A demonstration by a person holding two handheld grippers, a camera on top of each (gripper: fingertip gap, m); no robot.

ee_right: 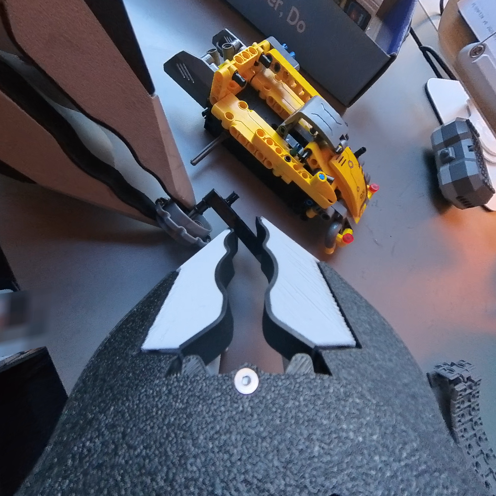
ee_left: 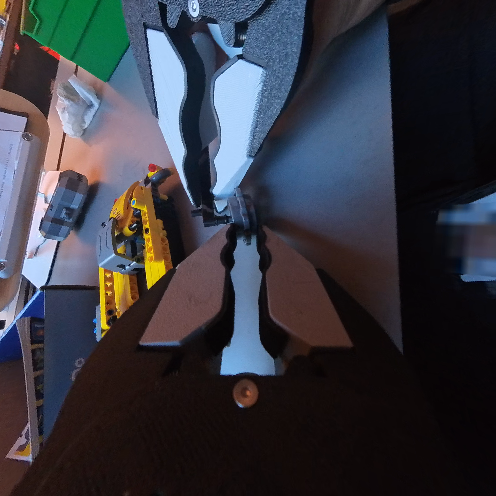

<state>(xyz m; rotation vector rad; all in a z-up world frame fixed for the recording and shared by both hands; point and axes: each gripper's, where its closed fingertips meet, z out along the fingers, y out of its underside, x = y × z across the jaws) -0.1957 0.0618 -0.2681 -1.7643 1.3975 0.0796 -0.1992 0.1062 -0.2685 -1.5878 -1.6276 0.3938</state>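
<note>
A small grey toothed wheel (ee_left: 243,214) is pinched between the tips of the left gripper (ee_left: 245,230), whose brown-faced fingers are closed down to a narrow gap around it. From the wheel a short black pin leads to a black beam piece (ee_right: 236,222), and that beam is clamped between the tips of the right gripper (ee_right: 245,236), whose white-faced fingers stand only slightly apart with the beam wedged between them. The two grippers meet nearly tip to tip just above the dark grey table (ee_right: 375,295), so that wheel and beam form one small joined assembly held by both (whether the wheel also touches the table cannot be told).

Just beside this assembly a yellow and black brick-built vehicle (ee_right: 279,137) lies on the table, with a grey cab cover, red studs at one end and a thin black axle sticking out of its side. Farther off a dark grey battery box (ee_right: 459,166) made of blocks is seen beside a white stand. A dark open cardboard box (ee_right: 335,53) with a blue flap lies beyond the vehicle; its contents are hardly visible. In the left wrist view a green plastic bin (ee_left: 77,35) stands at the far edge, its inside hidden, and a crumpled clear bag (ee_left: 72,107) lies near it. A piece of black rubber track (ee_right: 461,397) lies close to the right gripper's body.
</note>
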